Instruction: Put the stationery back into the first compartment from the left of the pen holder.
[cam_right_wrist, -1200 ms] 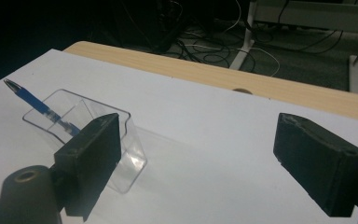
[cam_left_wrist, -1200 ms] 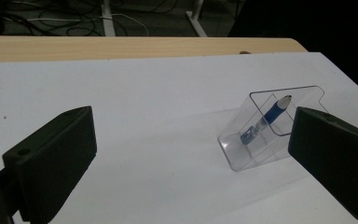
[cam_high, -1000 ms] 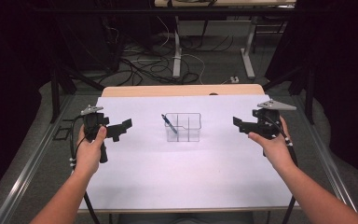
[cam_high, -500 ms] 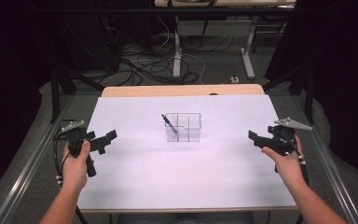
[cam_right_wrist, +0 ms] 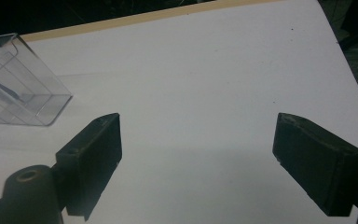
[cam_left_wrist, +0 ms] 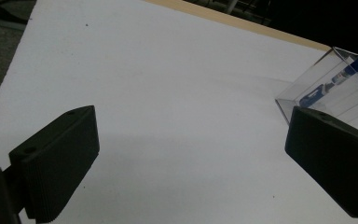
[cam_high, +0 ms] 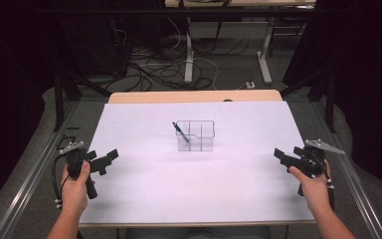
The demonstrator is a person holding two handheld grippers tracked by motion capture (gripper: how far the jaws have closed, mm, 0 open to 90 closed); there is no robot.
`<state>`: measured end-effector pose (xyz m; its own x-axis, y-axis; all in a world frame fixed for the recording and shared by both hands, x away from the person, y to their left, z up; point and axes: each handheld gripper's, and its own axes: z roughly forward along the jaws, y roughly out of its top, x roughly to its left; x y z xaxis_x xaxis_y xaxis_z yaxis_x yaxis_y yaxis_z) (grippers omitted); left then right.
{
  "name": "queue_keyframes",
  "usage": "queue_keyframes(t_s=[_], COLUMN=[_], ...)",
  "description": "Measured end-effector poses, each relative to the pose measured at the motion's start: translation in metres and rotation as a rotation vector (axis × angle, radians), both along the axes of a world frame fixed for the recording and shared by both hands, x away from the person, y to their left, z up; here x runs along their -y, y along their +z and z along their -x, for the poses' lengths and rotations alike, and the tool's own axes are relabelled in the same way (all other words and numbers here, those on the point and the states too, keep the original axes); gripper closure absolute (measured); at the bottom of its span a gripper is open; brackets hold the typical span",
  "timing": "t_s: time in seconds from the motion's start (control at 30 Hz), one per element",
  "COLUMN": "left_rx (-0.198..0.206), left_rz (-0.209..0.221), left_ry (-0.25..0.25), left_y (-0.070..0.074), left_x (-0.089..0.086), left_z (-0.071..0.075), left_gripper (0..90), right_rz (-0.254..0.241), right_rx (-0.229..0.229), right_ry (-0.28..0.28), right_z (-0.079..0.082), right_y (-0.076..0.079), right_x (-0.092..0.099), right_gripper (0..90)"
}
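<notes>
A clear plastic box with inner dividers (cam_high: 195,135) is seen at the middle of the white surface (cam_high: 229,189), slightly toward the far side. A blue ballpoint pen (cam_high: 180,132) is stood tilted in its left compartment, tip end down, upper end leaning out past the left rim. In the left gripper view the pen (cam_left_wrist: 354,67) is seen through the box wall (cam_left_wrist: 317,93).

The left gripper (cam_high: 108,158) is held at the near left edge of the surface, jaws spread wide and nothing between them. The right gripper (cam_high: 281,155) is held at the near right edge, jaws likewise wide apart and empty. Both are well apart from the box.

Handling, as judged: the pen is taken to be light, stiff and thin, with a smooth barrel that may slip or roll between flat jaws. The best hold is judged to be on the upper barrel, where it stands free above the rim, with the jaws closed across the shaft. The lower part is walled in and cannot be reached from the side.

The box is judged light, rigid and slick, easily shoved or tipped if the pen is dragged against the rim. A lift along the pen's own lean is advised. The box could be steadied at a side wall by the other gripper.
</notes>
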<state>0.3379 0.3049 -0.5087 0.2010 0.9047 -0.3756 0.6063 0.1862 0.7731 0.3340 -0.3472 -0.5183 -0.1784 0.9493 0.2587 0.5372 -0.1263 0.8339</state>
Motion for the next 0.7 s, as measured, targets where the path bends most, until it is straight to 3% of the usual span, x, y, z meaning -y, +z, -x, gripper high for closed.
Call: queue_keyframes(t_s=[0.17,0.3,0.7], left_rx=[0.0,-0.022,-0.004], left_rz=[-0.002,-0.007,-0.037], left_ry=[-0.006,-0.031,-0.087], left_y=[-0.006,-0.013,-0.023], left_x=[-0.001,0.001,0.009], left_z=[0.001,0.001,0.002], left_gripper=[3.3,3.8,3.9], right_rz=[0.035,0.038,0.034], right_rx=[0.013,0.0,-0.003], right_ry=[0.001,-0.013,-0.028], right_z=[0.001,0.001,0.0], right_y=[-0.004,-0.009,-0.016], right_x=[0.006,0.009,0.019], right_gripper=[15.4,15.4,15.4])
